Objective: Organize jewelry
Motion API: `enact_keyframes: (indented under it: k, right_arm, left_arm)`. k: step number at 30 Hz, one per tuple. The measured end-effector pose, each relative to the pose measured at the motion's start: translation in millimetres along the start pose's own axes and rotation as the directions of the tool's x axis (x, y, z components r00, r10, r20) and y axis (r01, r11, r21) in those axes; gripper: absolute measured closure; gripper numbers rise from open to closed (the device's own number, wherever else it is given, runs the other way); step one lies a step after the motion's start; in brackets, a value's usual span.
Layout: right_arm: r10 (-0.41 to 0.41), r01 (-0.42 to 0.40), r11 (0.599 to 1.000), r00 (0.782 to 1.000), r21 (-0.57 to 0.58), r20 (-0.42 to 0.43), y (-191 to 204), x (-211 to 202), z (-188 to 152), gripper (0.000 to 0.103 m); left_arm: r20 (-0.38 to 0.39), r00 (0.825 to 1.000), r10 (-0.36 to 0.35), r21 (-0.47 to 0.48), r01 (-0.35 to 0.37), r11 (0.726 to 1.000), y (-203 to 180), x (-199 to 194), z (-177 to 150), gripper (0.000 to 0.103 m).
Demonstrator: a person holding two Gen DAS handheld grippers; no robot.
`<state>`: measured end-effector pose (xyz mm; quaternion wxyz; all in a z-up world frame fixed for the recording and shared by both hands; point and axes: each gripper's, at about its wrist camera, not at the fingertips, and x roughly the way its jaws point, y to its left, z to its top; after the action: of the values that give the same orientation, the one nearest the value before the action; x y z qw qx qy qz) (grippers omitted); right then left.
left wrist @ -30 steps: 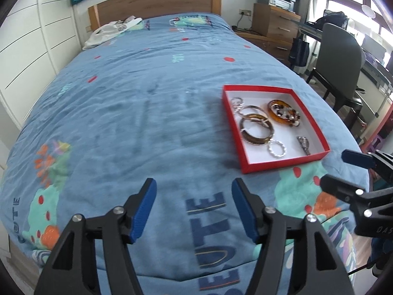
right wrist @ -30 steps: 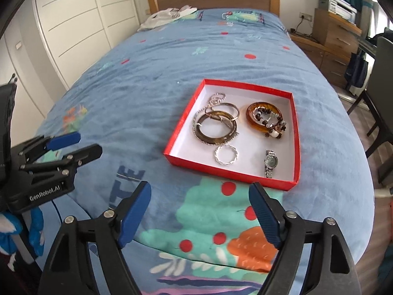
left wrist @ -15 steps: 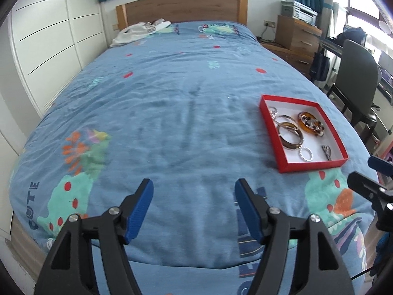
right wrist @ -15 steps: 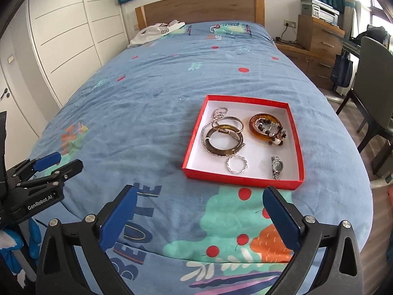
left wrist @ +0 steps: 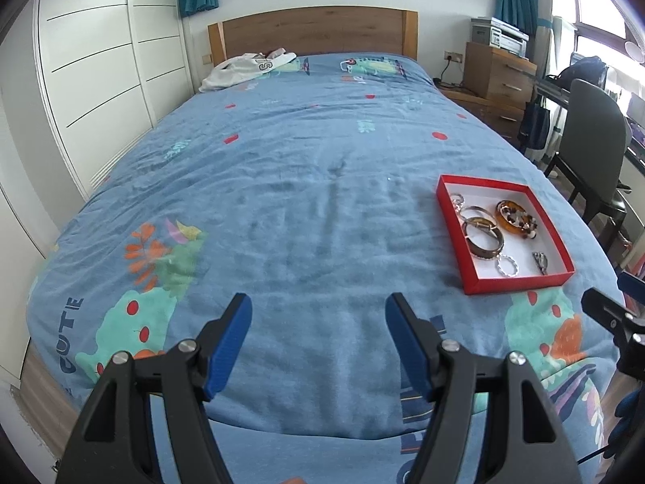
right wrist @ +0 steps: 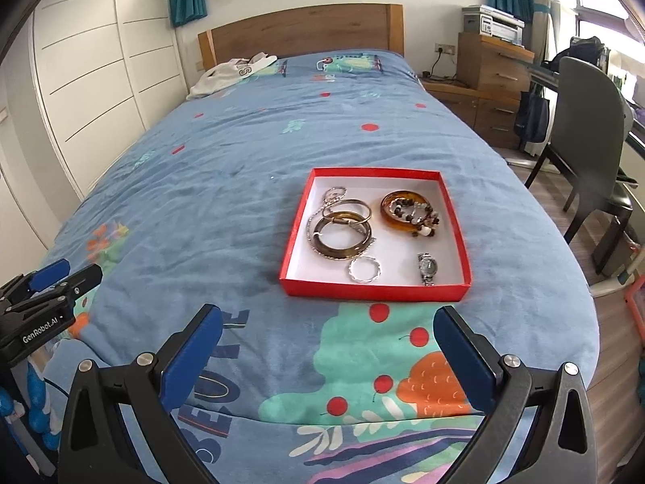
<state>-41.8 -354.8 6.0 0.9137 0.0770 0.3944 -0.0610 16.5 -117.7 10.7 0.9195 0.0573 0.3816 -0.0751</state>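
- Two grippers, both empty: left gripper [left wrist: 318, 318] spread over bare blanket, right gripper [right wrist: 327, 334] jaws wide, just been opening, nothing between them.
- Red tray [right wrist: 373, 289] sits on the blue bedspread [right wrist: 225, 185], right of centre, just ahead of the right gripper, well apart from the left.
- Inside the tray: brown bangle [right wrist: 342, 238] overlapping a thinner gold bangle [right wrist: 351, 209] and a silver chain [right wrist: 333, 195]; amber bangle [right wrist: 406, 211] with a beaded bracelet [right wrist: 423, 222] lying on it; small silver ring-bracelet [right wrist: 365, 269]; watch [right wrist: 427, 269] near the front right corner.
- No jewelry seen outside the tray; looks like sorting is either done or not yet begun, cannot tell which.
- Risk: bangles and chain are tangled, so lifting one likely drags the others.
- Risk: soft bedding, light tray; a push on the rim could tip or slide it toward the bed edge.
- Risk: watch and ring lie flat and thin, so pads may slip or pinch the tray floor.
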Motion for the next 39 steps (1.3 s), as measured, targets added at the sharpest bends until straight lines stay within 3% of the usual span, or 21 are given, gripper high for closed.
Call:
enact_keyframes:
  k: [13, 39]
  right_arm:
    - [-0.020, 0.020, 1.000, 0.999, -0.013, 0.037, -7.1, 3.0, -0.9, 0.001]
    - [-0.025, 0.024, 0.999, 0.999, -0.025, -0.020, -2.3, 43.9, -5.0, 0.001]
  left_arm:
    - [-0.005, 1.000, 0.027, 0.001, -0.027, 1.000, -11.2, 1.3, 3.1, 0.036]
    - [-0.088, 0.996, 0.016, -0.031, -0.019, 0.999, -0.8, 42.3, -5.8, 0.036]
